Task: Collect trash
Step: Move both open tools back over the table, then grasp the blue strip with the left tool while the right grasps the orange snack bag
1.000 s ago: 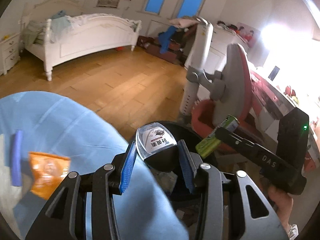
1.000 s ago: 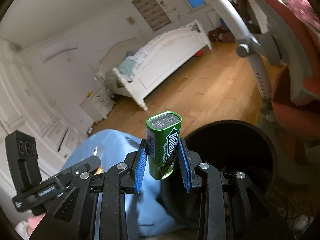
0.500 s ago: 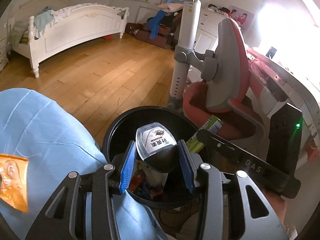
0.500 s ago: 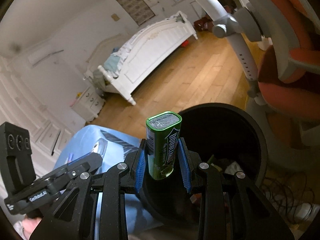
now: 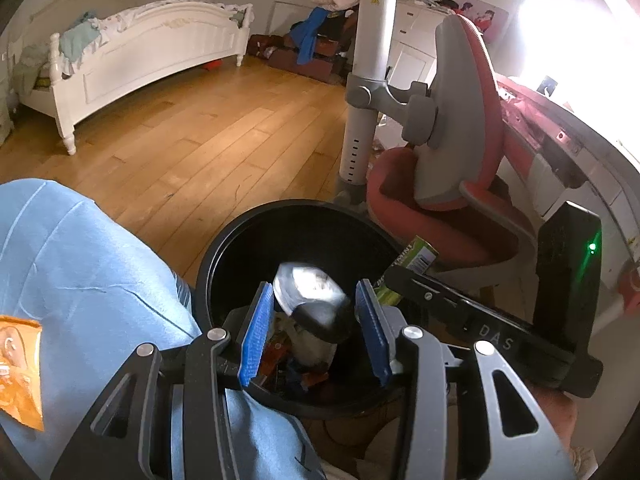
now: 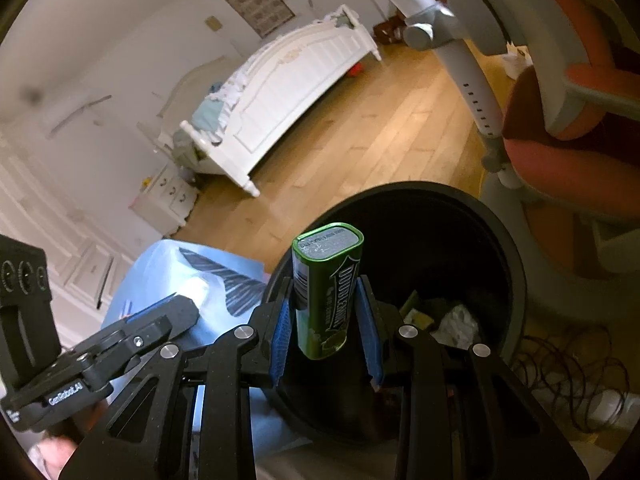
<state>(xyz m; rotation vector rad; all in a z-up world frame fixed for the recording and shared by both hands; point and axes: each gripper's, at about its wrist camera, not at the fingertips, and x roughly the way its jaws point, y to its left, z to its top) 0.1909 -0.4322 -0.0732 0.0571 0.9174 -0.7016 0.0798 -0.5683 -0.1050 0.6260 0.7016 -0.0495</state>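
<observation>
room: bedroom with a wood floor [image 5: 192, 160], a white bed [image 5: 140, 60] at the back, and a red and grey chair [image 5: 452, 168] next to the black trash bin [image 5: 224, 256]

worktop: covered in a blue cloth [image 5: 80, 280], with an orange wrapper [image 5: 18, 364] lying on it off to the left, not picked up yet

left hand-held gripper [image 5: 316, 334]: parked right over the bin's mouth, blue pads spread with a clear gap on each side of the little plastic container [image 5: 310, 300]

container: blurry here, looks like it's tipping and dropping out of the jaws towards the junk in the bin. My read is it's just been let go

vs a second ago: back then the container sat sharp and upright, pinched between the pads, with the bin barely in view. Half a second ago it was held over the bin, now it's loose

right hand-held gripper [image 6: 326, 332]: still pinching the green gum tin [image 6: 326, 292] upright, pads on both its sides, over the near edge of the bin

right side vs before: has come down closer to the bin, so more of the rubbish inside shows

what it means: one piece looks as good as binned, the tin probably goes next, then the wrapper
</observation>
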